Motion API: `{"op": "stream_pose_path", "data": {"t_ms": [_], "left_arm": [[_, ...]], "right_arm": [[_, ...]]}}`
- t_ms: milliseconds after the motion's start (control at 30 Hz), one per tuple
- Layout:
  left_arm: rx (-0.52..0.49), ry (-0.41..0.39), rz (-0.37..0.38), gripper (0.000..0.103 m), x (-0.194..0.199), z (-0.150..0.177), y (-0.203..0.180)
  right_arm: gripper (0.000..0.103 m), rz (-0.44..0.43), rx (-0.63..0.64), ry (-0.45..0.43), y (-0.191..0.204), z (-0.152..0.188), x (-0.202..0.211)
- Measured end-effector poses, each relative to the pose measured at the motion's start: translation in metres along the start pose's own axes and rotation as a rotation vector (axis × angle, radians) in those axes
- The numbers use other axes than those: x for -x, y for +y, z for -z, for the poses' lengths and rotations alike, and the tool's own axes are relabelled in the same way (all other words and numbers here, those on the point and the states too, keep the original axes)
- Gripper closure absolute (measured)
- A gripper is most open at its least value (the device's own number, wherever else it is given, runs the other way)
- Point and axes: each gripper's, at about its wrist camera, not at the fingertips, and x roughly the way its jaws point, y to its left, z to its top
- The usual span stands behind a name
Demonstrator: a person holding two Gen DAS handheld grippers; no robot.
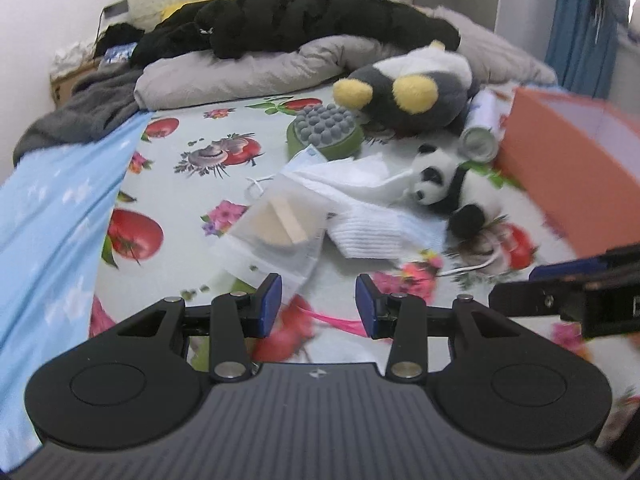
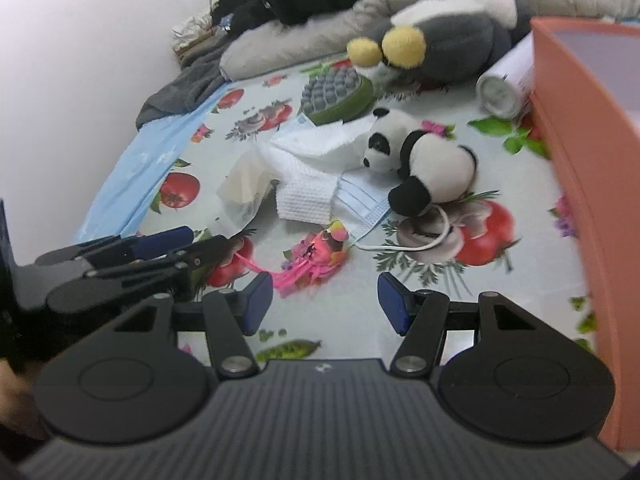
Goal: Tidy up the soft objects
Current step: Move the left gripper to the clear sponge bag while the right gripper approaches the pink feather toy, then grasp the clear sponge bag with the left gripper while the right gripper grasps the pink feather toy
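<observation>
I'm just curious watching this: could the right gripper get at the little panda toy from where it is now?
Probably yes. The right gripper is open and empty, and the panda toy lies ahead of it on the bedsheet with nothing covering it. The orange box stands beside the toy, apart from it, so the approach looks free.

L gripper is seen over the floral bedsheet, jaws apart, nothing held btwn blue pads. A clear plastic bag w/ wooden blocks is laid just ahead, touching a white cloth. A panda plush is laid beside the cloth, near the sheet's right edge, where an orange box is set. A green massage brush and penguin plush are placed further back. Part of R gripper is seen at right.
</observation>
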Motion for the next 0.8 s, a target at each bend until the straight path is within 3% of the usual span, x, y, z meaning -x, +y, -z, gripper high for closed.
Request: {"op": "stream_pose_path", "data": {"t_ms": [567, 733, 800], "left_arm": [[-0.228, 0.012, -0.128, 0.056, -0.056, 0.001, -0.006], [-0.32, -0.004, -0.161, 0.056, -0.063, 0.002, -0.015], [-0.356, -0.005, -0.173, 0.056, -0.067, 0.002, -0.019]], "right_arm": [[0.043, 0.004, -0.072, 0.096, 0.001, -0.033, -0.083], [0.054, 0.029, -0.042, 0.107, 0.006, -0.032, -0.094], [0.069, 0.041, -0.032, 0.106, 0.006, -0.032, -0.096]]}}
